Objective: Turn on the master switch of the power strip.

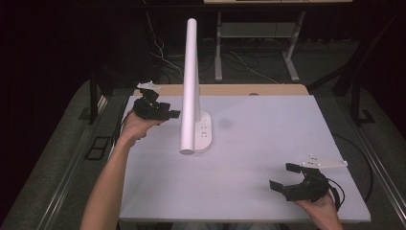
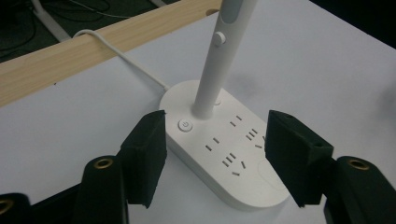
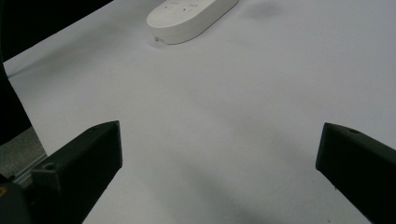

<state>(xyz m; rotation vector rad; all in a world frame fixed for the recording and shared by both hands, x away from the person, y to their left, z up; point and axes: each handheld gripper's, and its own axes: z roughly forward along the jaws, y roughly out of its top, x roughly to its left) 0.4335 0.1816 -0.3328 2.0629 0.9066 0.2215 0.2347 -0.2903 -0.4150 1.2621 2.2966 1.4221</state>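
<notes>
— White surface (image 1: 268, 143), dark room behind. Left gripper (image 2: 215, 154)?
— Jaws wide, empty, straddling the lamp base (image 2: 233, 154); its power button (image 2: 185, 125) sits just ahead.
— Right gripper (image 1: 288, 177)?
— Open, empty, well apart.
— Handling?
— Rigid, probably top-heavy; hold the stem (image 2: 219, 56) low.

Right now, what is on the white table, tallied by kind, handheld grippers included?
White desk lamp with oval socket base: 1
White power cable: 1
Black two-jaw grippers, left and right: 2
Total: 4

Dark room; grey floor (image 1: 57, 158), cables (image 1: 163, 55) (tangled), desk legs (image 1: 219, 45) behind.
</notes>
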